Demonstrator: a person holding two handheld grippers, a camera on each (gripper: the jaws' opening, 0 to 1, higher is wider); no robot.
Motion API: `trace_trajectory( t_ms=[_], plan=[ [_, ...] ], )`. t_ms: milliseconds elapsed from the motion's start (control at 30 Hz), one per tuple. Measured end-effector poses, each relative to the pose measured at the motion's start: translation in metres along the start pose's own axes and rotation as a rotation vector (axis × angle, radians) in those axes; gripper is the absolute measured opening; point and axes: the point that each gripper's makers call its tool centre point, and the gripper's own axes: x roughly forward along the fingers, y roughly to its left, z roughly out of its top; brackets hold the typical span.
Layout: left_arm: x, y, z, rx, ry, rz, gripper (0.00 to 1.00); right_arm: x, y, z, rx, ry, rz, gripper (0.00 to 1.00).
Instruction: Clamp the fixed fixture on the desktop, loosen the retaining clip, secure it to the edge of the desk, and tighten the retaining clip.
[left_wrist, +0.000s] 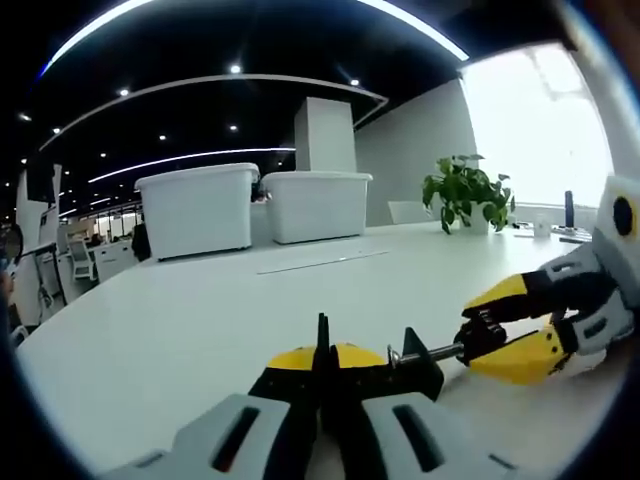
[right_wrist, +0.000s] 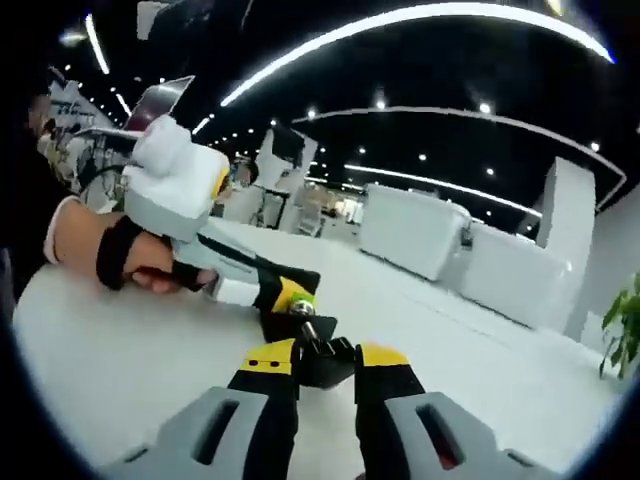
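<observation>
Left gripper view: the white desk runs back to two white bins and a white pillar; a potted plant stands at the far right beside a bright window, under a dark ceiling with curved light strips; a thin strip, perhaps a ruler, lies flat on the desk before the bins. Low in this view the left gripper has its yellow-tipped jaws pressed together on the black clamp, which sits on the desk; the clamp's screw rod sticks out to the right, and the right gripper comes in from that side with its jaws closed around the black knob at the rod's end.

In the right gripper view the same desk spreads toward the bins, with office furniture blurred behind; a hand in a black strap holds the left gripper, whose jaws are shut on the clamp's far part; the right gripper, nearest the camera, has a narrow gap between its jaws, taken up by the clamp's black end, which they seem to pinch, though the contact is small and hard to read.
</observation>
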Motion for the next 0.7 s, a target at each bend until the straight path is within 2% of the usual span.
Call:
trace_trajectory(
  t_ms=[233,433,600,633,700],
  plan=[
    [-0.001,0.001,-0.001,-0.003,0.002,0.001,0.04,-0.004,0.01,0.002,-0.313,0.024,-0.044,0.21],
    [-0.002,0.002,-0.001,-0.005,0.004,0.003,0.04,-0.008,0.016,0.006,-0.431,0.029,-0.072,0.19],
    [-0.002,0.002,-0.002,0.0,0.004,0.003,0.04,-0.004,0.012,0.005,-0.421,0.04,-0.056,0.2],
    [-0.002,0.002,-0.002,0.001,0.004,0.003,0.04,-0.004,0.015,0.003,-0.374,0.043,-0.032,0.22],
    [-0.002,0.002,-0.002,0.0,0.004,0.003,0.04,-0.005,0.017,0.005,-0.21,0.028,0.012,0.27]
  ],
)
